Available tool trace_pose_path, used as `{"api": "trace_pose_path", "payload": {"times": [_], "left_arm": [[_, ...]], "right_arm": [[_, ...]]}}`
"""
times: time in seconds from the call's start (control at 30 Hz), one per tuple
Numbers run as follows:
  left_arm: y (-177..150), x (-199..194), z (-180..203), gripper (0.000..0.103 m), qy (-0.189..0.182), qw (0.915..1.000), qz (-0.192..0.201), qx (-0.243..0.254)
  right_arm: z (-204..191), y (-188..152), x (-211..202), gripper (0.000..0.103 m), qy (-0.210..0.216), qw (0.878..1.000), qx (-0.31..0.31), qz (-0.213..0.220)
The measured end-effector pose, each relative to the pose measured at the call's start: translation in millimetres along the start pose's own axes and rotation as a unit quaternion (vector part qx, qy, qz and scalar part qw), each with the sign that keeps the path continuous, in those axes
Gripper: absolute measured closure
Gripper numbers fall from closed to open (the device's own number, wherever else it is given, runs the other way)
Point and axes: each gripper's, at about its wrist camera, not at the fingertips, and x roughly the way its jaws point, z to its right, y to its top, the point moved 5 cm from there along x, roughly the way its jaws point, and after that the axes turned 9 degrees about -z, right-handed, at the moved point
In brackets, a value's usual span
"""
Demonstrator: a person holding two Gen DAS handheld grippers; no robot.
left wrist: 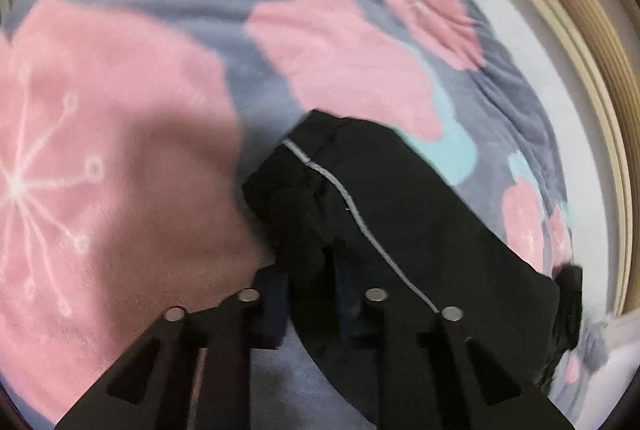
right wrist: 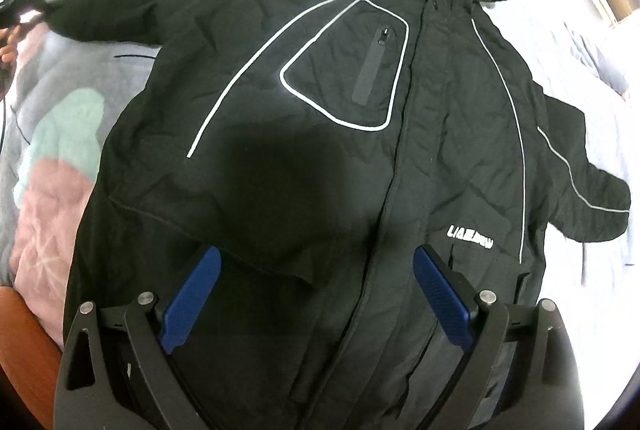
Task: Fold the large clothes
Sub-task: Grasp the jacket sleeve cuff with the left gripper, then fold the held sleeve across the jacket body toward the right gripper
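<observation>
Pinching black jacket sleeve on floral blanket, left gripper; right gripper wide, empty.

My jacket is black with white piping and white lettering; the blanket is grey-blue with pink flowers; my pads are blue.

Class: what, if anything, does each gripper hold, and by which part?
Left gripper pinches the black jacket by its sleeve end. Right gripper is open, holding nothing.
</observation>
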Motion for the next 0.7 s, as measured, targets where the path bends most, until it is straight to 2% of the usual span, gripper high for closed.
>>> {"api": "trace_pose_path", "payload": {"times": [0.1, 0.23, 0.33, 0.4, 0.53, 0.63, 0.7], "left_arm": [[-8.0, -23.7, 17.8, 0.09, 0.001, 0.9993, 0.026, 0.028], [-28.8, -71.7, 51.2, 0.091, -0.033, 0.9955, 0.062, 0.063], [-57.5, -107.3, 91.6, 0.091, -0.06, 0.9889, 0.08, 0.111], [-86.0, -127.6, 127.7, 0.091, -0.074, 0.982, 0.084, 0.152], [-139.9, -142.6, 189.7, 0.092, -0.093, 0.9672, 0.075, 0.224], [-191.4, -137.3, 244.3, 0.092, -0.114, 0.9507, 0.047, 0.285], [-225.6, -124.4, 276.8, 0.092, -0.113, 0.9384, 0.028, 0.325]], "right_arm": [[2.9, -1.8, -5.9, 0.005, 0.006, 1.0, 0.005, 0.007], [8.6, -6.2, -18.1, 0.005, 0.009, 1.0, 0.009, 0.025], [15.9, -10.0, -26.5, 0.005, 0.02, 0.999, 0.019, 0.034], [21.8, -13.2, -32.8, 0.005, 0.025, 0.998, 0.026, 0.042], [38.7, -20.9, -43.8, 0.005, 0.036, 0.997, 0.046, 0.058], [54.1, -26.5, -46.6, 0.005, 0.042, 0.995, 0.064, 0.065], [66.5, -29.9, -45.9, 0.005, 0.045, 0.994, 0.078, 0.066]]}}
